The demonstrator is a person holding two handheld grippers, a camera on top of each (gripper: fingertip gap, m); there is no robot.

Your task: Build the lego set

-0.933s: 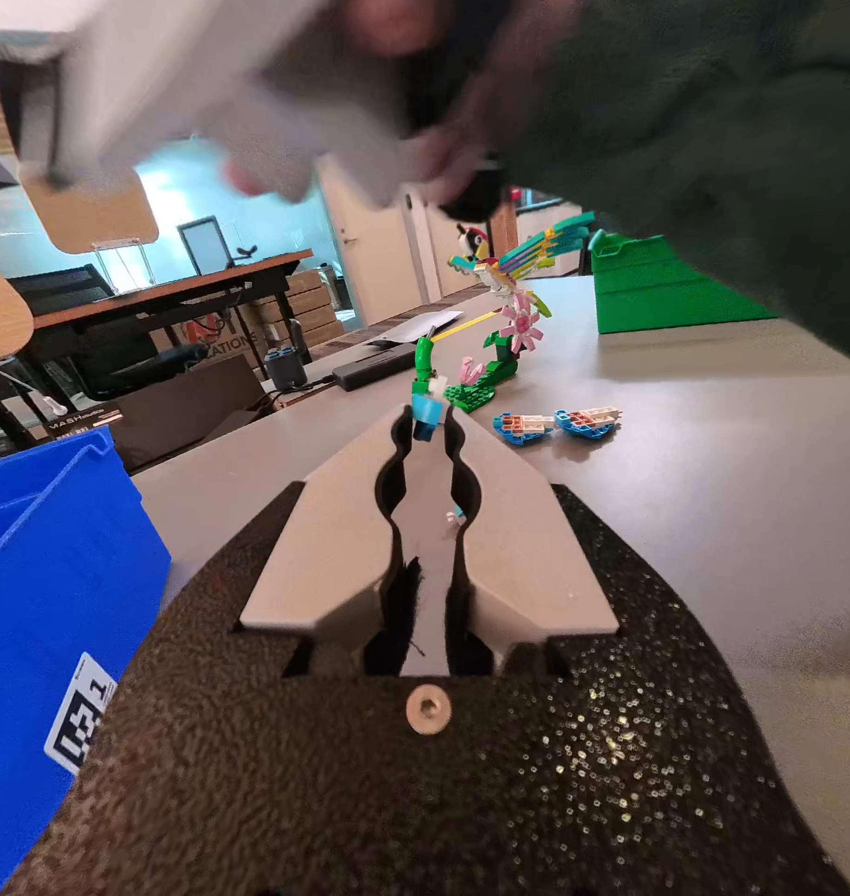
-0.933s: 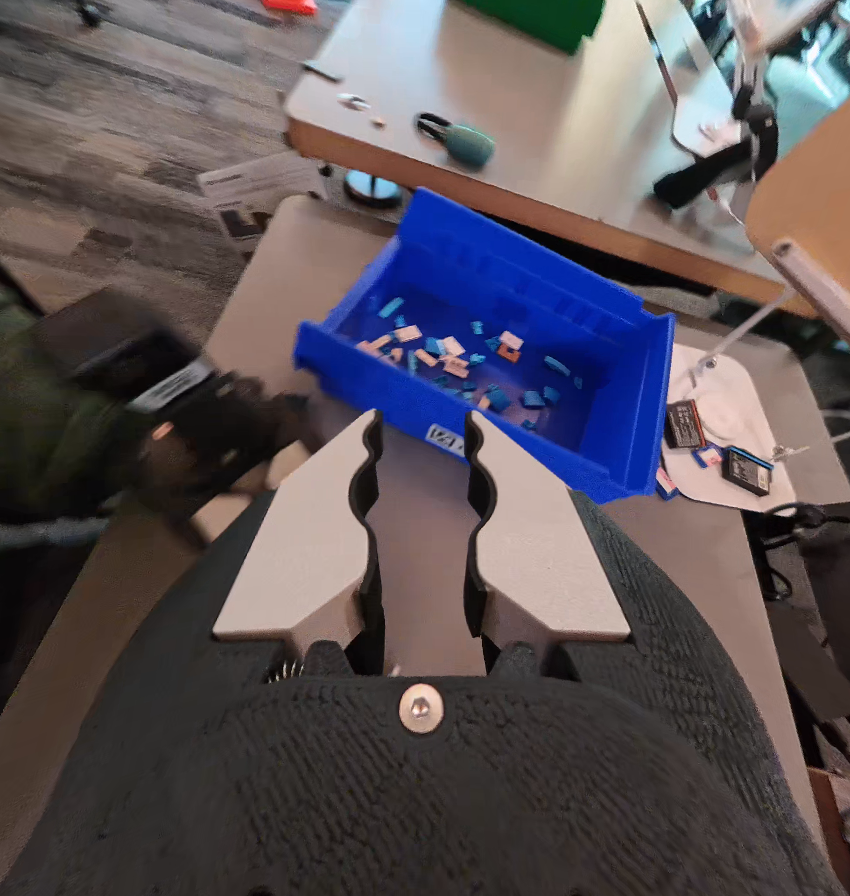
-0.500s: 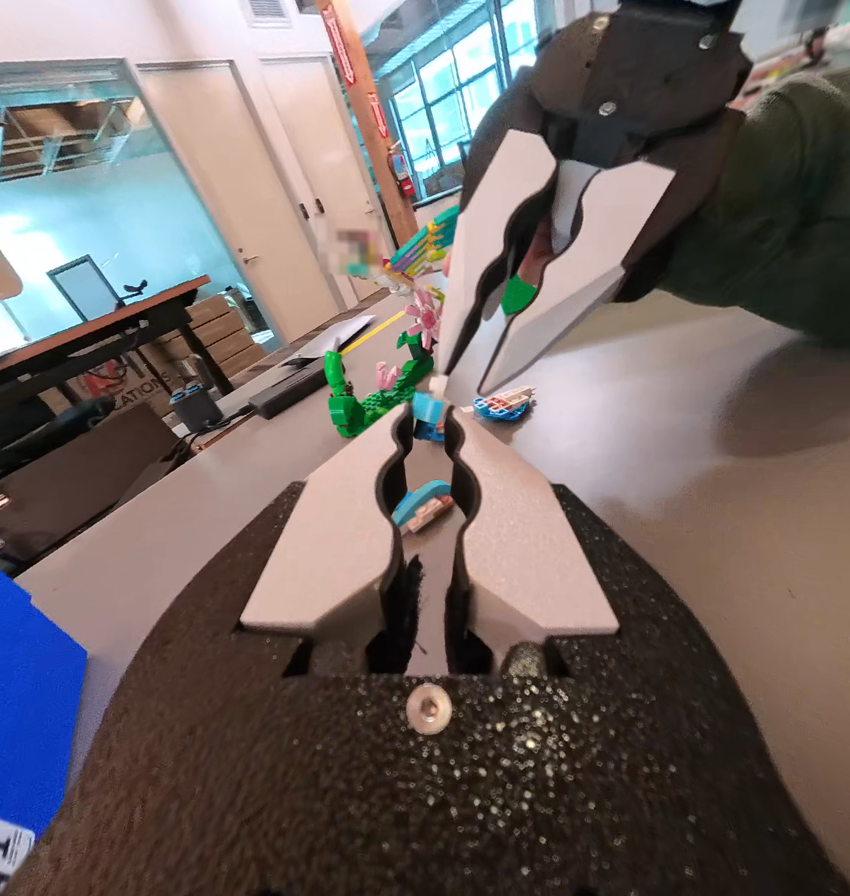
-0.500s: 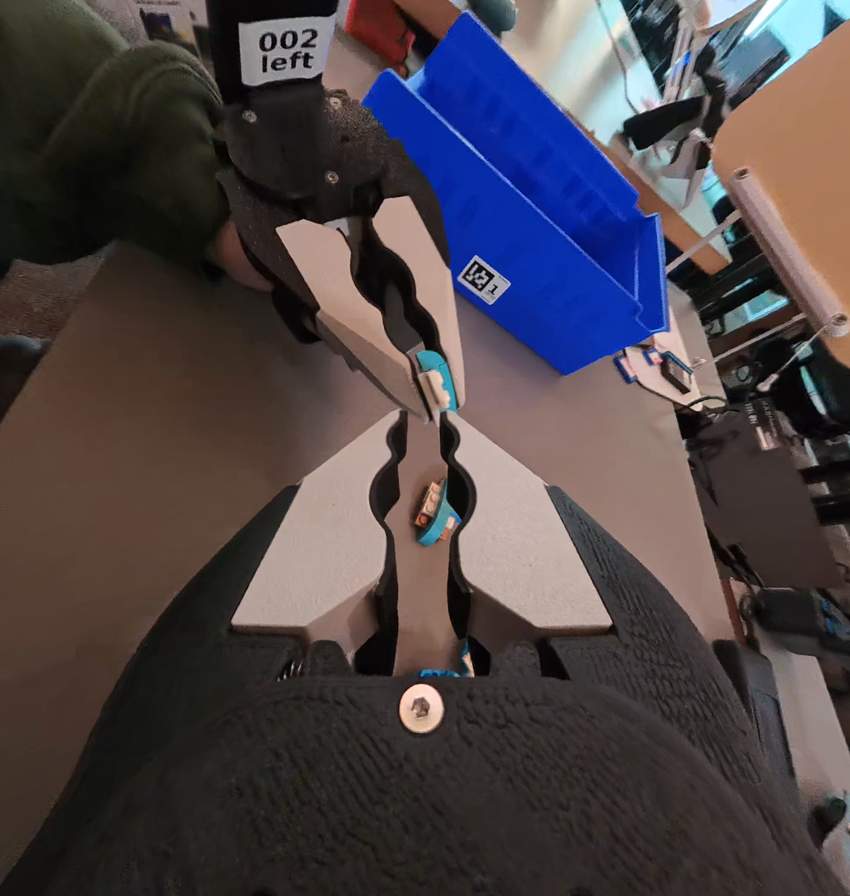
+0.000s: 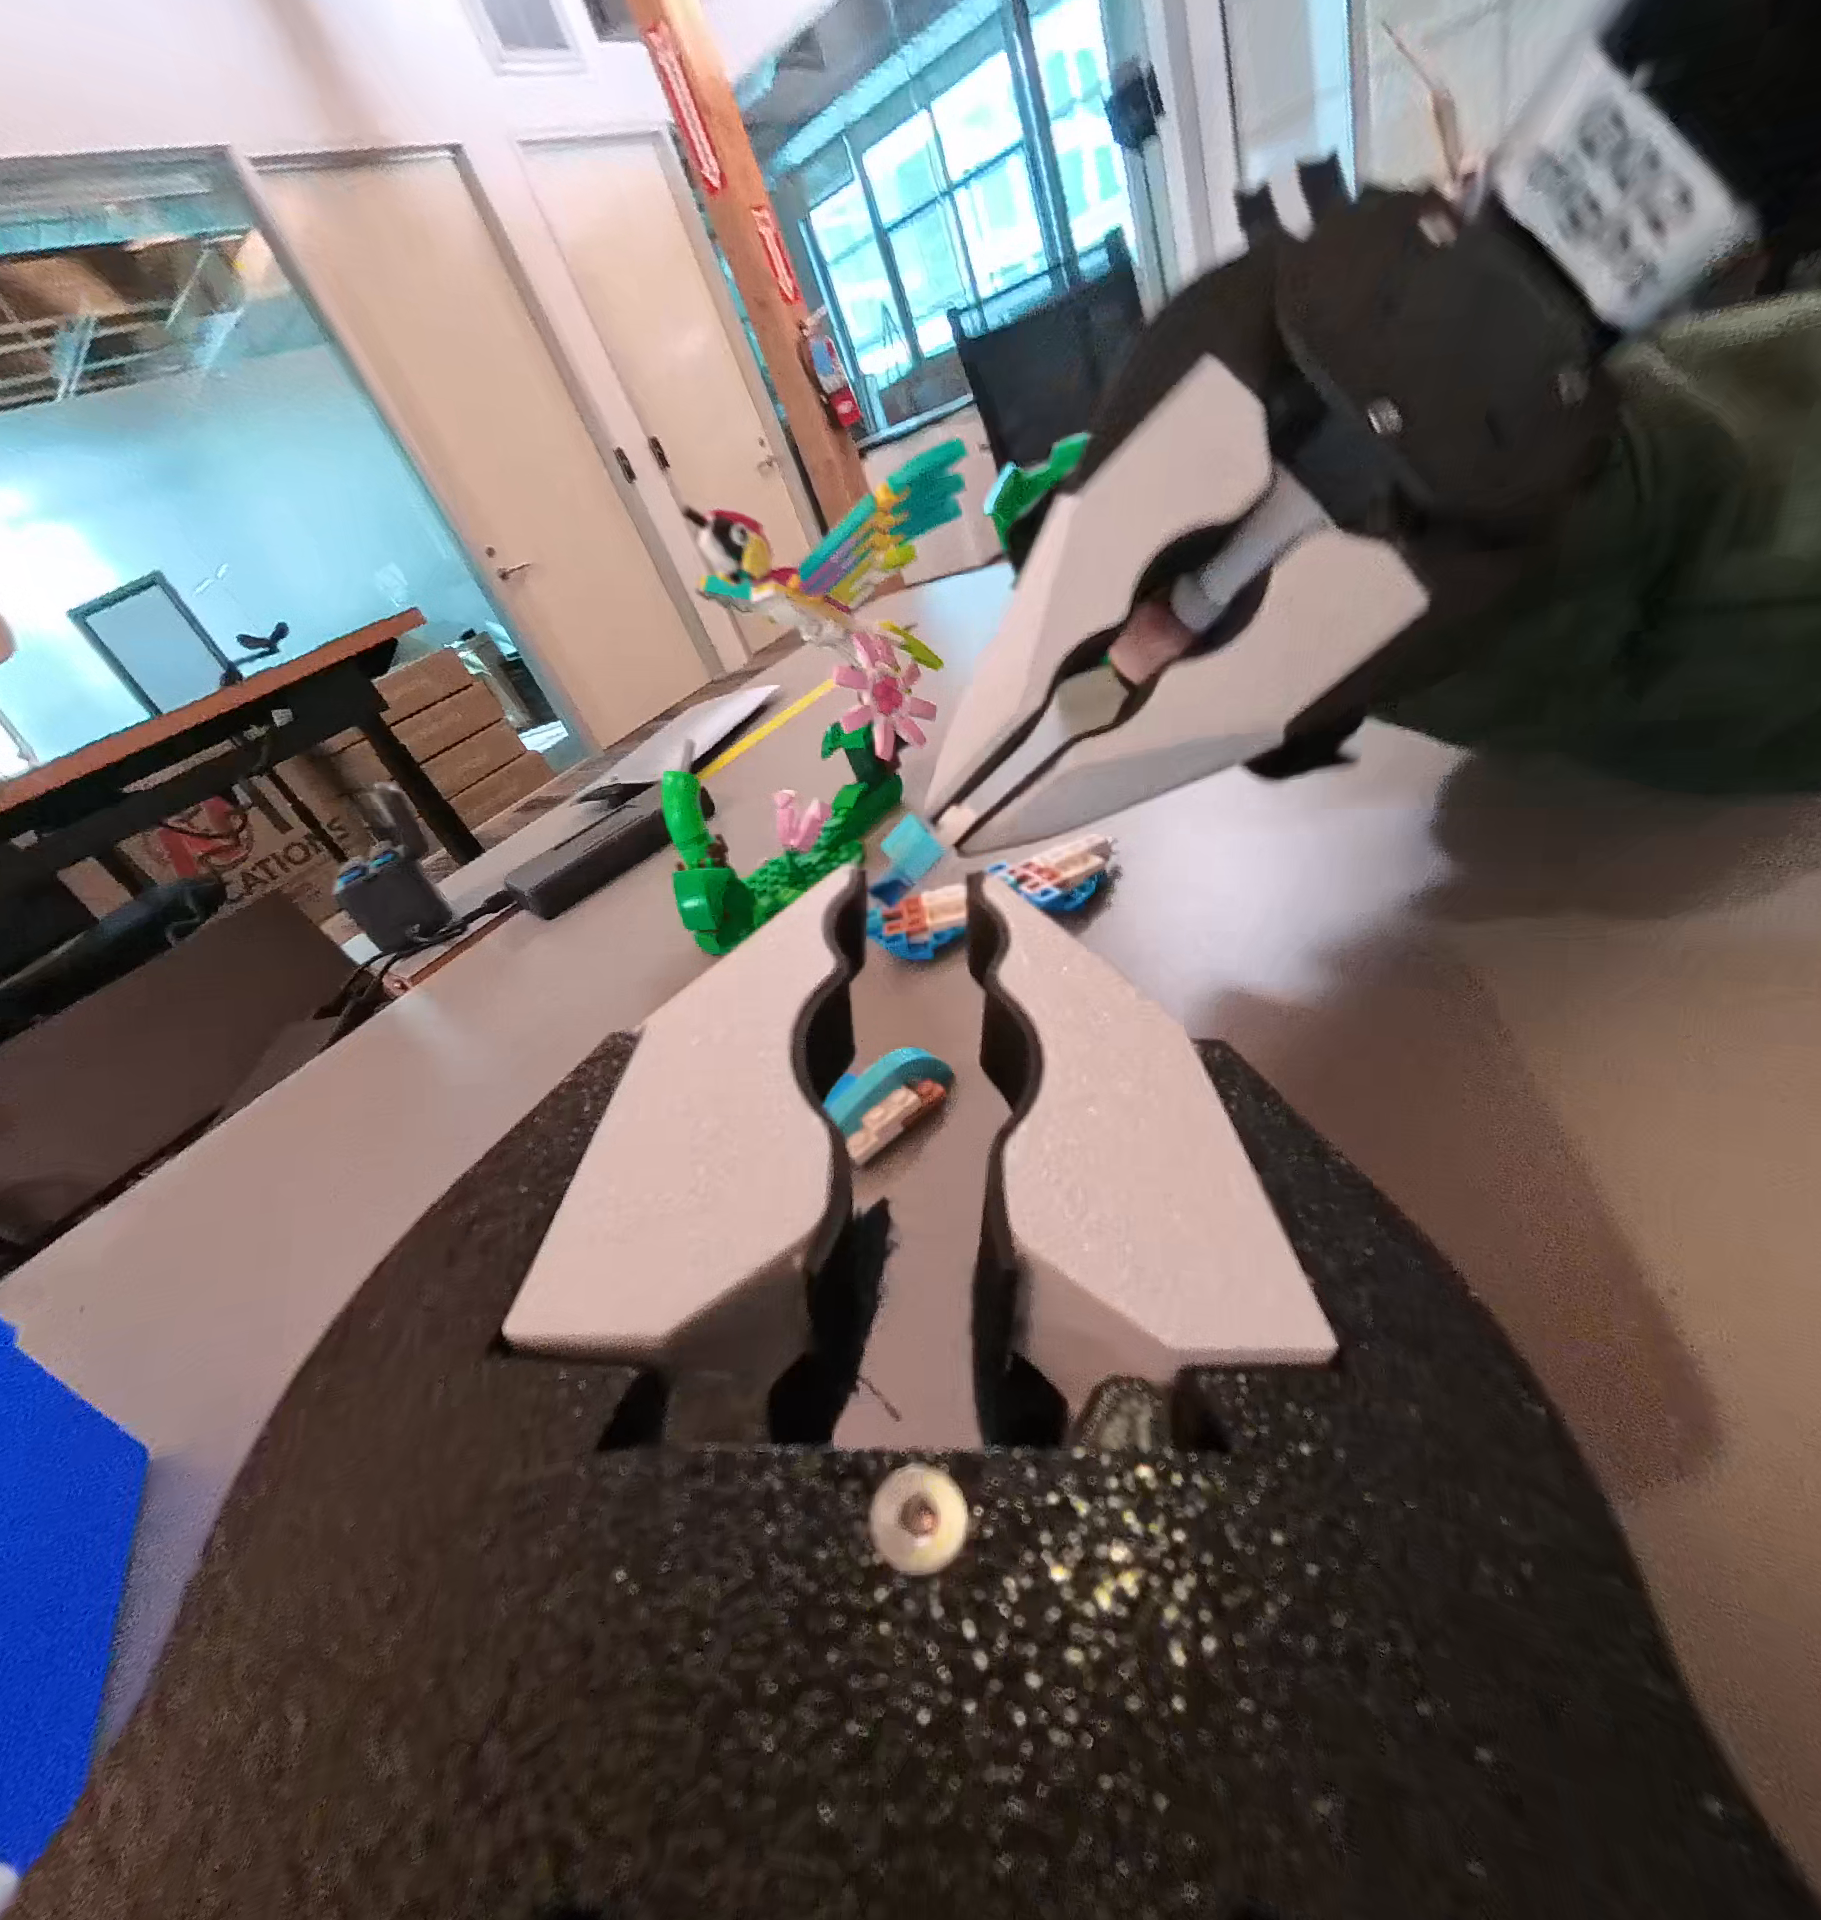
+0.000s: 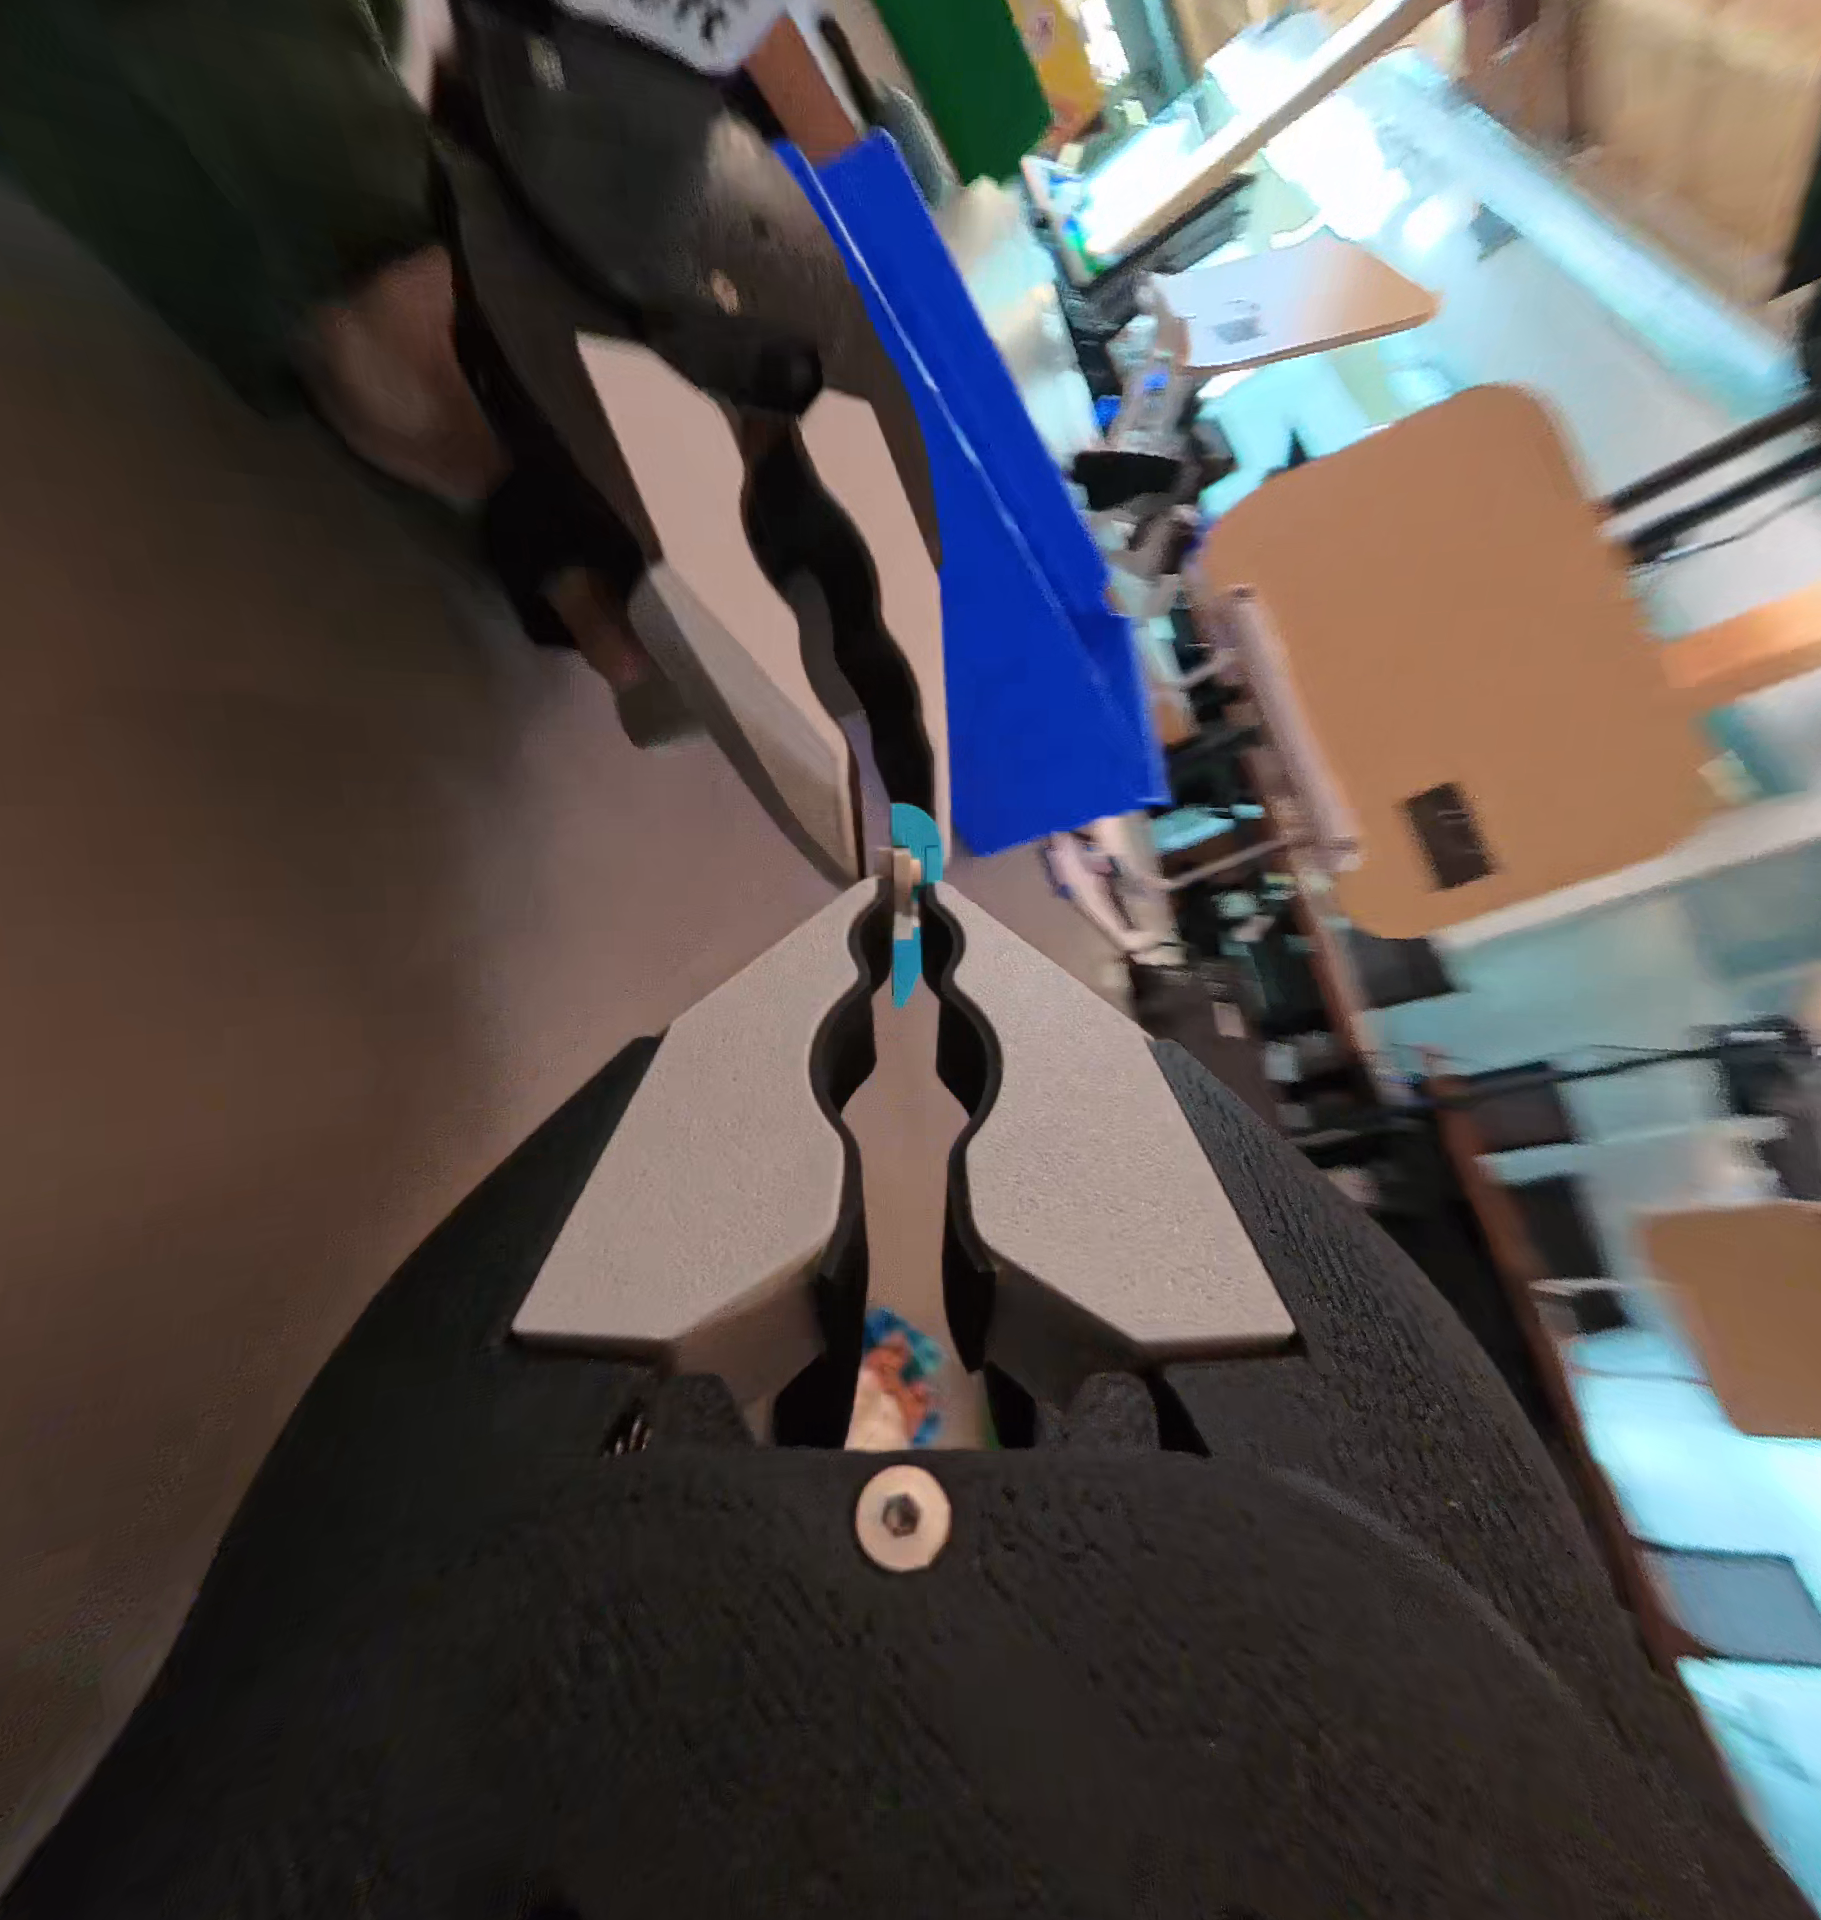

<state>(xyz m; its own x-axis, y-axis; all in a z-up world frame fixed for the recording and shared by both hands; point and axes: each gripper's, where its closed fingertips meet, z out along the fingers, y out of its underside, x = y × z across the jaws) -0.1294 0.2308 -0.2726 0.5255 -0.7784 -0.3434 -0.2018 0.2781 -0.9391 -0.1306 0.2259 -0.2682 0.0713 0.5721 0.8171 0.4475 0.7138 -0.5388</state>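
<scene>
The right gripper (image 6: pixel 901 902) is pinching a small blue brick piece (image 6: pixel 906 914) at its tips, just above the desk (image 5: pixel 1405 1039). The left gripper (image 5: pixel 911 883), jaws parted and empty, is hovering near more brick bits (image 5: pixel 916 920). That piece looks light, stiff and slippery, best gripped across its flat sides.

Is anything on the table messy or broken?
A bit messy. Three small blue bits lie loose on the table, apart from the bird-and-flower model. One lies between the open left gripper's fingers. The right gripper pinches a tilted blue tile. Nothing looks broken.
</scene>
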